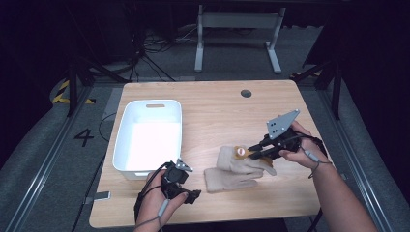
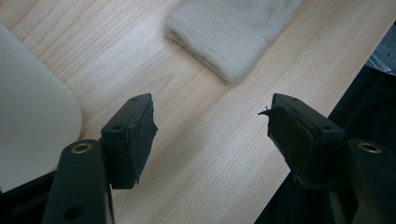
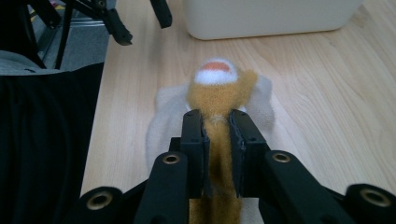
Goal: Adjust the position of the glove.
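Note:
A beige sock (image 1: 232, 171) lies flat near the table's front middle. An orange-brown fuzzy sock (image 1: 240, 151) with a white and red tip rests on its upper edge. My right gripper (image 1: 251, 152) is shut on this orange-brown sock (image 3: 217, 88), which runs between the jaws (image 3: 215, 121) over the beige sock (image 3: 161, 121). My left gripper (image 1: 196, 195) hovers open to the left of the beige sock, near the front edge. Its jaws (image 2: 210, 126) hold nothing, and the beige sock's cuff (image 2: 233, 32) lies ahead of them.
A white plastic bin (image 1: 121, 140) stands at the table's left, close to the left hand (image 2: 32, 121) (image 3: 261, 18). The wooden table (image 1: 217, 106) has a round cable hole (image 1: 246, 93) at the back. Dark floor and a desk frame lie beyond.

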{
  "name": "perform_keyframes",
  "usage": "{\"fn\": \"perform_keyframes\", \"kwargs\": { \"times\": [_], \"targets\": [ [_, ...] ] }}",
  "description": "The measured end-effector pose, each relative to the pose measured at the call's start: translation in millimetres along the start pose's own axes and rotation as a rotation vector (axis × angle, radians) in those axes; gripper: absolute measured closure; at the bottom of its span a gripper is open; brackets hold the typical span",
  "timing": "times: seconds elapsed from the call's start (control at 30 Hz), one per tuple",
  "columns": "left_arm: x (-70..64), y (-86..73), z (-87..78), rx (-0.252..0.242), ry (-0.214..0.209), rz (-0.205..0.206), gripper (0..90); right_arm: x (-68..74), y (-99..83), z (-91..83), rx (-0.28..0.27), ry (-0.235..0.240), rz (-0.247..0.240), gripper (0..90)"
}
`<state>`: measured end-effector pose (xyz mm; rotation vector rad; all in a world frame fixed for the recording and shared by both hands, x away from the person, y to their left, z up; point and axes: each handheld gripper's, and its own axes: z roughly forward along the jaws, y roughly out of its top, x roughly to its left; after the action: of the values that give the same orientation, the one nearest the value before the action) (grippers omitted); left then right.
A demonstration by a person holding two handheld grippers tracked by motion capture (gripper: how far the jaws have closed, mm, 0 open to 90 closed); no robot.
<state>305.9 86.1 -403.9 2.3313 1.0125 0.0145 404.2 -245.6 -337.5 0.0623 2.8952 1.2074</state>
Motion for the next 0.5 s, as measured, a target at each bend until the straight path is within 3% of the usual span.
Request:
{"fn": "perform_keyframes", "kwargs": {
  "times": [0.13,0.5],
  "targets": [
    [-0.4,0.4,0.6,-0.001,-0.004,-0.002,32.5,3.0,3.3,6.0,-0.002,0.035,-0.015,78.1],
    [-0.1,-0.6,-0.9,-0.007,0.003,-0.005,31.7,7.5,7.4,15.2,0.000,0.067,-0.046,78.1]
  ]
}}
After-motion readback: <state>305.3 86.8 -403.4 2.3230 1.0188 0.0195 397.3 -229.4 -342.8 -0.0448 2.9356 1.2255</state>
